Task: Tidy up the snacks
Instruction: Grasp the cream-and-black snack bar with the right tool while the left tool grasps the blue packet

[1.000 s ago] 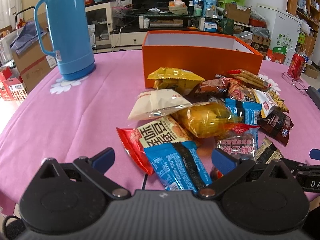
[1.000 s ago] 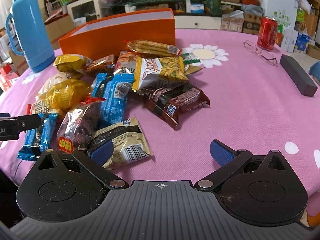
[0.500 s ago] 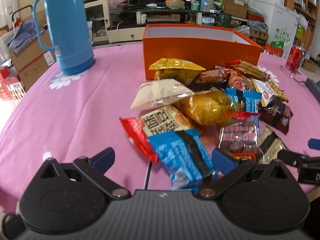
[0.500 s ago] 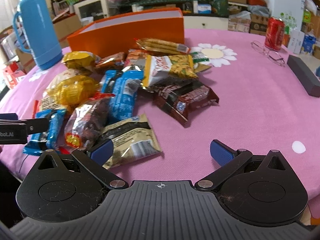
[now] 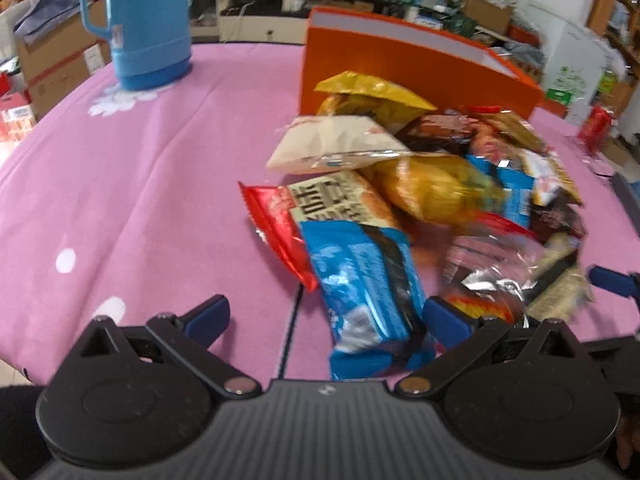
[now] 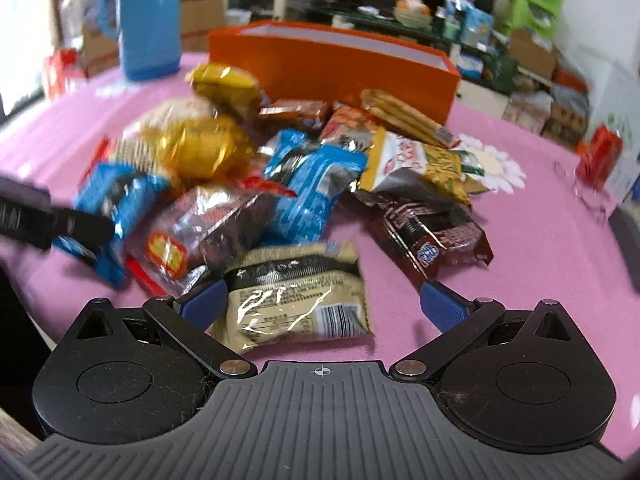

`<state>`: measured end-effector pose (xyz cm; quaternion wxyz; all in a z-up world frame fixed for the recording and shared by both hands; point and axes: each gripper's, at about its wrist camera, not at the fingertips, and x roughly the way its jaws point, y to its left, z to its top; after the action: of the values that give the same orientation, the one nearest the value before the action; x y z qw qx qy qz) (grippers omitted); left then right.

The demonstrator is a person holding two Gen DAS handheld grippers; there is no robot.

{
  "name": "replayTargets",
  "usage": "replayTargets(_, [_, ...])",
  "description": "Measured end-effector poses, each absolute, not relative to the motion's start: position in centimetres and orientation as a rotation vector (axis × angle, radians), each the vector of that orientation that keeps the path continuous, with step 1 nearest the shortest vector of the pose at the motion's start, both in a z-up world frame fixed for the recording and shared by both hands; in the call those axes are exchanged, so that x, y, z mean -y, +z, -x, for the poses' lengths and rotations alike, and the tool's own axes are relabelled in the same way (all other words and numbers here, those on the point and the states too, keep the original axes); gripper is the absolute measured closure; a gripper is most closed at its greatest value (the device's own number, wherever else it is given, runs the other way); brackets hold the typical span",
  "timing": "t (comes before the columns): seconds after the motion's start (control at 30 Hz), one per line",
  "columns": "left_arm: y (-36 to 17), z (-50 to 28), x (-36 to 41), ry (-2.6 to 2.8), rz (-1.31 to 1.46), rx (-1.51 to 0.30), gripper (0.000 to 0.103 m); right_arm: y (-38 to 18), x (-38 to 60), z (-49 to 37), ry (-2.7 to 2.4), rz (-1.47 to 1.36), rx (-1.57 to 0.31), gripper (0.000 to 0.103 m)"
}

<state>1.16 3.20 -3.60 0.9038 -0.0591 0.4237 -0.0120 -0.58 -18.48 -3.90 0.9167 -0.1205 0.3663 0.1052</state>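
Left wrist view: the left gripper (image 5: 326, 314) hangs low over the pink tablecloth (image 5: 132, 184) w/ its blue-padded fingers (image 5: 208, 314) spread wide, nothing between the pads; the near end of a blue packet (image 5: 366, 296) lies in the gap, closer to the right-hand finger, though blur makes it hard to say if that pad touches it. Behind the blue packet sits a red-edged cream packet (image 5: 324, 204), then a golden wrapped snack (image 5: 432, 188), a cream pouch (image 5: 336, 144) and a yellow bag (image 5: 368, 92) up against the orange box (image 5: 400, 64), which stands open at the far side of the pile. A blue thermos (image 5: 146, 20) stands far left on the cloth, well apart from the snacks. Right wrist view: the right gripper (image 6: 322, 306) is also wide open & empty, a beige packet w/ barcode (image 6: 296, 300) lying flat between its fingers, just beside the left-hand pad. Beyond it the snack pile (image 6: 304, 184) spreads toward the orange box; a dark brown packet (image 6: 432, 232) lies to the right, a clear bag of dark red pieces (image 6: 208, 228) to the left. The left gripper's black finger pokes in at the left edge, over the blue packet. A red can (image 6: 600, 156) stands far right, blurred.
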Motion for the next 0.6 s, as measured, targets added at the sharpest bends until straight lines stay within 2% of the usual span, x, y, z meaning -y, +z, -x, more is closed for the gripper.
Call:
replayTargets(0.13, [-4.1, -1.9, -3.9, -0.003, 0.150, -0.887, 0.001, -4.4, 19.2, -0.3, 0.162, 0.224, -0.780, 0.009])
replayTargets(0.3, [-3.8, -2.8, -5.7, 0.071, 0.186, -0.905, 0.001, -4.9, 23.8, -1.6, 0.052, -0.014, -0.852, 0.009])
replayTargets(0.6, [-2.9, -1.7, -7.5, 0.000, 0.297, -0.947, 0.000, -5.6, 26.7, -0.7, 0.046, 0.013, -0.784, 0.009])
